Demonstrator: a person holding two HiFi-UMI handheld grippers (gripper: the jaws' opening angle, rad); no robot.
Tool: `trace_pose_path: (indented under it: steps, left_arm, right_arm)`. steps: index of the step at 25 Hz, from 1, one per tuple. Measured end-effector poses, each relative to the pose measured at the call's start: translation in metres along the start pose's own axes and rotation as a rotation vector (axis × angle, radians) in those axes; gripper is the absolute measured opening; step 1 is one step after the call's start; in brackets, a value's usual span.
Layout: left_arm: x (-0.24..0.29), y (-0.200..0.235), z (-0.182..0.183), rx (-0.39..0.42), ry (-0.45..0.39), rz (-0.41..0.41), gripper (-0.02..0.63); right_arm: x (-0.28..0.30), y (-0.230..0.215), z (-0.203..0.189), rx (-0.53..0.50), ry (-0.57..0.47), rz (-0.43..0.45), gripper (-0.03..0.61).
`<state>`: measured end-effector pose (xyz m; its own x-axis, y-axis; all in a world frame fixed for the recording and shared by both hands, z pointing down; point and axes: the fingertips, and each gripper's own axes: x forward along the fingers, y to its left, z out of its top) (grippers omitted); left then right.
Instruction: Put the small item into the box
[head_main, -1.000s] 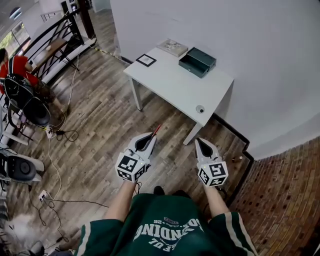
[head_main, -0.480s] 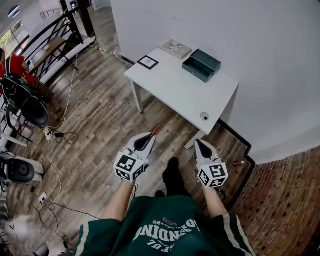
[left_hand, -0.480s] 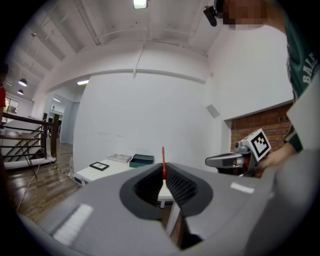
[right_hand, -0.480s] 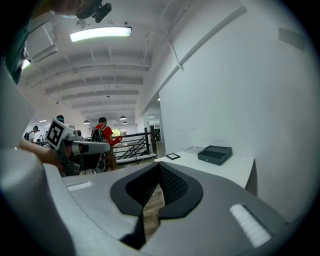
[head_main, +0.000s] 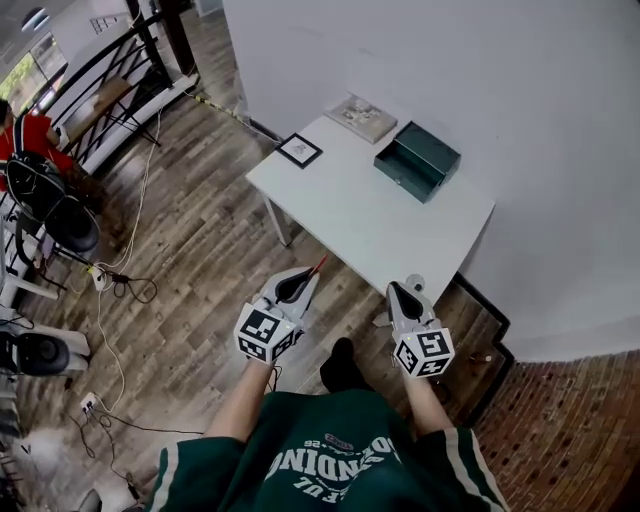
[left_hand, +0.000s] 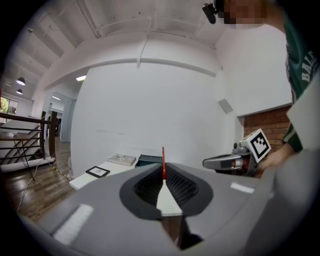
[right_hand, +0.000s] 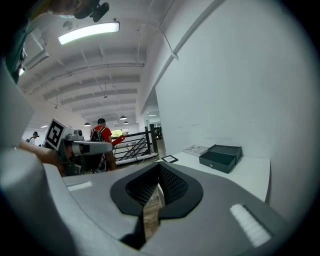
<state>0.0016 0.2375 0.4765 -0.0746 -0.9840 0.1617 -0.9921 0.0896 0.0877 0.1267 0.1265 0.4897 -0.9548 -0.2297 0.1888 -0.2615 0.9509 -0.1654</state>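
Note:
A white table (head_main: 350, 215) stands against the wall with an open dark green box (head_main: 417, 160) at its far right. A small round grey item (head_main: 414, 282) lies near the table's front right corner, just past my right gripper (head_main: 397, 291). That gripper is shut with nothing in it, short of the table edge. My left gripper (head_main: 312, 274) hangs over the floor before the table, shut on a thin red stick (head_main: 320, 264). The stick (left_hand: 163, 162) pokes up between the jaws of the left gripper (left_hand: 163, 177). The box (right_hand: 221, 156) lies ahead of my right gripper (right_hand: 159, 186).
A small black picture frame (head_main: 299, 150) and a flat white book (head_main: 360, 117) lie on the table's far left. A person in red (head_main: 30, 135) sits by chairs and a railing at left. Cables (head_main: 120, 275) trail over the wood floor. A brick wall (head_main: 570, 430) stands at right.
The table has come nearer and lower in the head view as the person walks toward it. Both grippers keep the same pose and state.

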Motion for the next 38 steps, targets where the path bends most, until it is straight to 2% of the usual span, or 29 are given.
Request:
trace_pose_path:
  steps: [7, 16, 25, 32, 38]
  left_arm:
    - [0.081, 0.051, 0.032, 0.013, -0.001, 0.013, 0.066]
    - [0.16, 0.094, 0.046, 0.033, 0.017, -0.031, 0.066]
    - [0.261, 0.155, 0.065, 0.092, 0.015, -0.224, 0.066]
    - [0.351, 0.198, 0.09, 0.11, 0.048, -0.434, 0.066]
    - [0.409, 0.215, 0.085, 0.097, 0.093, -0.578, 0.066]
  right_arm:
    - [0.078, -0.064, 0.039, 0.019, -0.018, 0.006, 0.003]
    - [0.132, -0.117, 0.052, 0.047, -0.015, -0.033, 0.003]
    - [0.206, -0.17, 0.068, 0.068, -0.033, -0.202, 0.003]
    - [0.263, -0.203, 0.1, 0.104, -0.047, -0.384, 0.003]
    - [0.293, -0.229, 0.103, 0.142, -0.034, -0.512, 0.003]
